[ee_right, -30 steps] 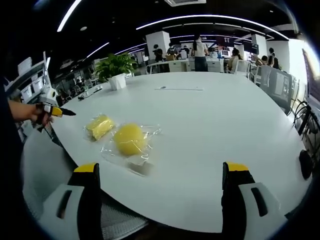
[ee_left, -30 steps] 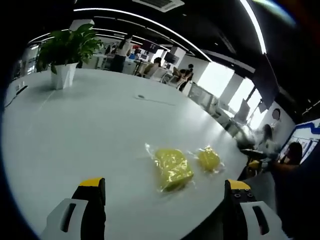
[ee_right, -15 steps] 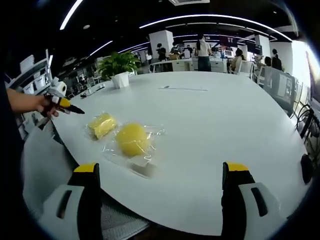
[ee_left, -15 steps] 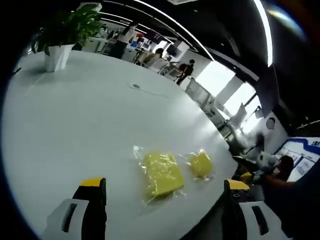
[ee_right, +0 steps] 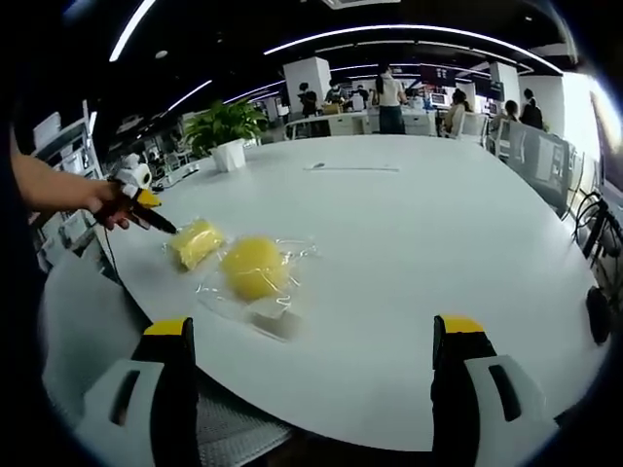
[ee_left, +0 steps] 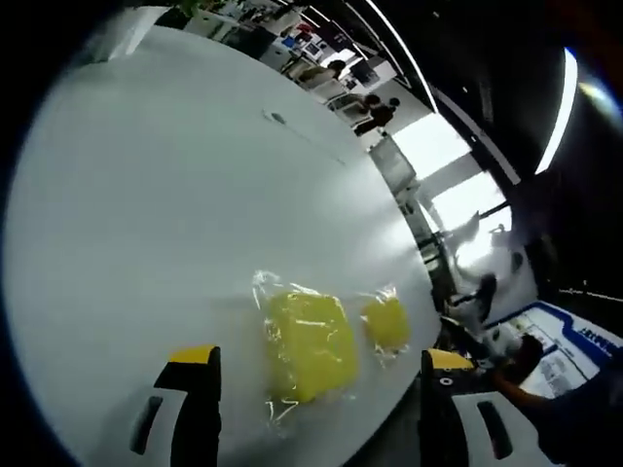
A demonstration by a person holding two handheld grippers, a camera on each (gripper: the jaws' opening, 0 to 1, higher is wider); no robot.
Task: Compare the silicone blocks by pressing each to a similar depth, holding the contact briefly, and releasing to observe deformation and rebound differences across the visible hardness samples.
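Both tongs stand released, with nothing between the jaws. In the left gripper view the left tongs [ee_left: 316,365] hang above the near edge of the white worktop [ee_left: 146,195], and the larger bagged silicone block [ee_left: 310,342] lies just ahead between the two jaws, at about 12 o'clock from them. The smaller bagged block [ee_left: 387,322] lies just beside it, at about 2 o'clock, close to the worktop edge.

In the right gripper view the right tongs [ee_right: 316,365] are farther back from the samples. From here the larger block looks like a round yellow piece in a clear bag [ee_right: 253,269], at about 11 o'clock, and the smaller one [ee_right: 196,243] lies just beyond it to the left. A hand [ee_right: 115,202] holds the other tongs with a yellow tip near this small block.

Judging by their look, the blocks are light and soft. The clear bags are loose and wrinkled, so they may slip on the smooth worktop. I would press straight down on the middle of each block, not on the bag's edges. Which block is the harder one I cannot tell.
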